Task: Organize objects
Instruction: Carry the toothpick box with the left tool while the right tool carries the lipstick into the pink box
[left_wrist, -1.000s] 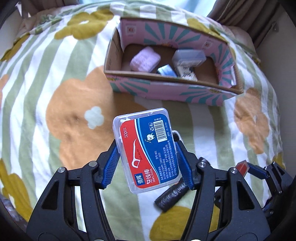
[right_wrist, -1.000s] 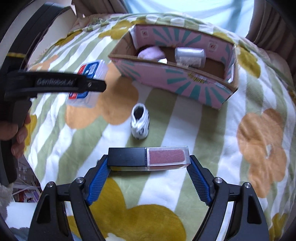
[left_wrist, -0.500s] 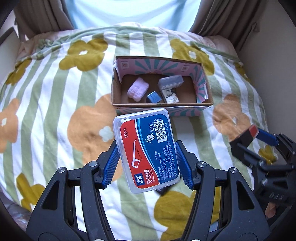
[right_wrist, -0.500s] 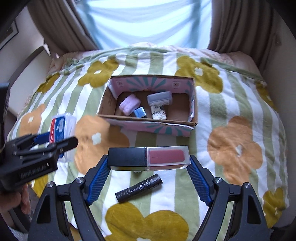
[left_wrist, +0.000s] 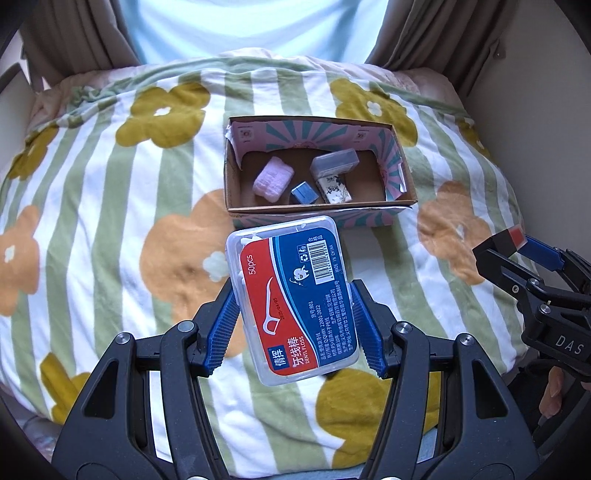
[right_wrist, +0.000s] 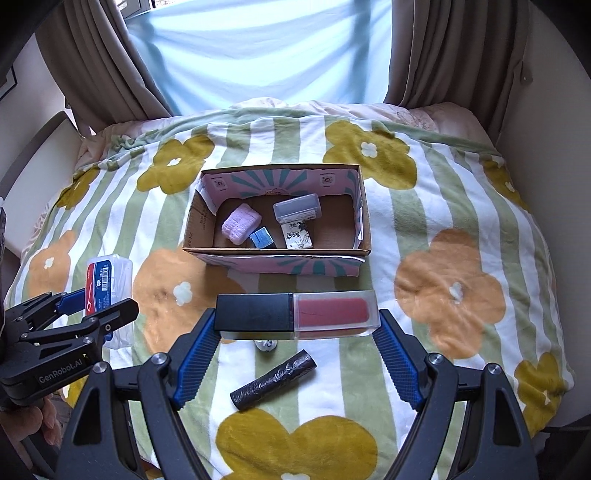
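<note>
My left gripper (left_wrist: 295, 314) is shut on a clear dental floss box (left_wrist: 291, 280) with a red and blue label, held tilted above the bedspread. My right gripper (right_wrist: 295, 325) is shut on a lip gloss tube (right_wrist: 332, 312), black cap to the left, held level. An open cardboard box (left_wrist: 317, 218) with pink patterned walls sits ahead of both grippers. It holds a pink towel (left_wrist: 273, 179), a clear case (left_wrist: 334, 160), a small blue box (left_wrist: 304, 192) and a patterned packet (left_wrist: 334, 188). The other gripper shows at each view's edge.
A black roll of bags (right_wrist: 273, 380) lies on the flowered bedspread (right_wrist: 450, 295) under my right gripper. A small white and black item (right_wrist: 266, 344) is partly hidden behind the tube. Curtains and a lit window stand behind the bed. A hand shows at the lower left.
Both grippers have risen and drawn back from the bed with their loads. The cardboard box looks smaller and farther, and the window has come into view.
</note>
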